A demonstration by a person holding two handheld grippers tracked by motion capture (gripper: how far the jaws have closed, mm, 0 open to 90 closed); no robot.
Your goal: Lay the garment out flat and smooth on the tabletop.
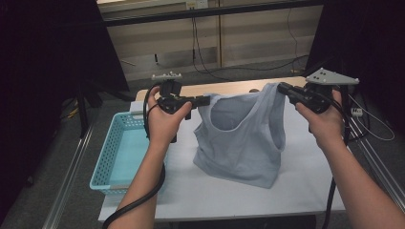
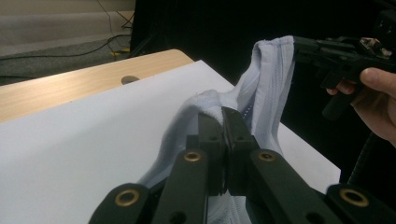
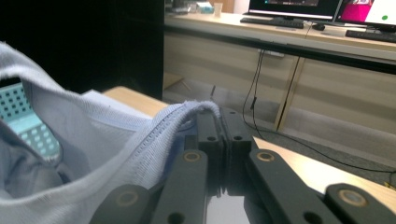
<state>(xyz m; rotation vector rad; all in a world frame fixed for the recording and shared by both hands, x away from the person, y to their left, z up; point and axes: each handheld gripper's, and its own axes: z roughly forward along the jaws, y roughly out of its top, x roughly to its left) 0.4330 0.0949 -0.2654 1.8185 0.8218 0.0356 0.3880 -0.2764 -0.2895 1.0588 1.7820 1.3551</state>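
A: Saw the left gripper [image 1: 206, 99] shut tight on one shoulder strap of the pale blue tank top [image 1: 243, 138]. Pinched a fold of cloth right between the black jaws in the left gripper view.

B: Same for the right gripper [image 1: 282, 88]. Clamped shut on the other strap, with the stitched hem draped over the jaw tips in the right gripper view.

A: Hung in the air between the two, that tank top, opened out flat like on a washing line. Bottom edge touched the white sheet on the counter [image 1: 305, 186], or nearly so.

B: Looked soft and floppy. Very light too. Sagged in the middle at the neck hole. Not breakable at all.

A: Probably best taken at the straps or the thick hems, as done here. Might slip out from a thin single layer.

B: Could bunch up or twist if let go on one side.

A: Left hand [image 1: 162, 119] raised up, wrist bent, gripper pointed sideways toward the right.

B: Right hand [image 1: 322, 119] up a bit higher, gripper pointed back toward the left. Both forearms reached in from the near edge, spread well apart.

A: Noticed a light blue basket [image 1: 111, 157] beside the counter, left side, near the left arm. Nothing seen inside.
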